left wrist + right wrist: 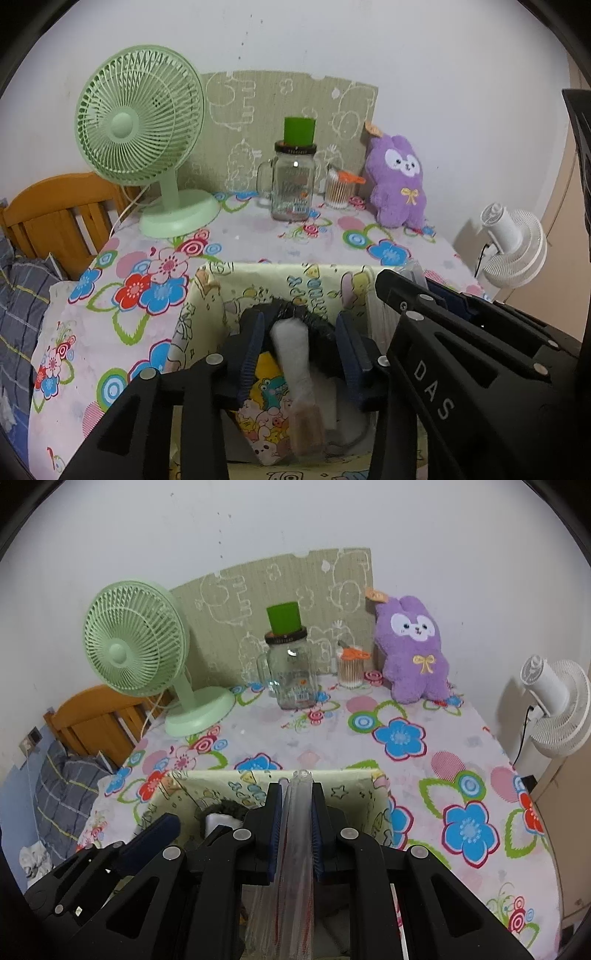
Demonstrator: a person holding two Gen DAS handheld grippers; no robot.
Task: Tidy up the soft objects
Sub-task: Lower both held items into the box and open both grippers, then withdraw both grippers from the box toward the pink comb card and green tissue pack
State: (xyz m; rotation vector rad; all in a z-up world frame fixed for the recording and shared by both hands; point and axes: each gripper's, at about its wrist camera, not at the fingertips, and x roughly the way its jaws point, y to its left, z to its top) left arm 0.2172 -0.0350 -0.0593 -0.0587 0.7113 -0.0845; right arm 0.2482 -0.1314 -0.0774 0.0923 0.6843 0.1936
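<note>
Okay so the main thing here is the fabric storage box (221,291), pale yellow with cartoon prints, sitting on the near edge of the surface (295,734) at about 6 o'clock in both views. Inside it I can see a white soft roll (291,347) lying over something dark and fuzzy (314,317), plus a cartoon-printed cloth (269,398) underneath.

My left hand-held gripper (295,354) is hanging right over the box opening with its fingers spread. The white roll sits in the gap, but the blue pads aren't pressing on it as far as I can tell.

My right hand-held gripper (297,830) is pinching a clear plastic package with red stripes (295,849), fingers pressed tight on both sides. It's over the same box, at 3 o'clock from the left one, and the package tip pokes up past the box's far rim.

Further out, at 12 o'clock on the flowery tablecloth: a glass jar mug (291,679) with a green cup (283,618) on top, and a small tub of cotton swabs (351,670) just beside it. A purple plush bunny (413,653) leans against the cardboard sheet (258,590) at 1 o'clock. A green desk fan (136,646) stands at 10 o'clock. Off the surface there's a white fan (554,701) at 3 o'clock, and a wooden bed frame (96,720) with a plaid blanket (59,790) at 9 o'clock.
</note>
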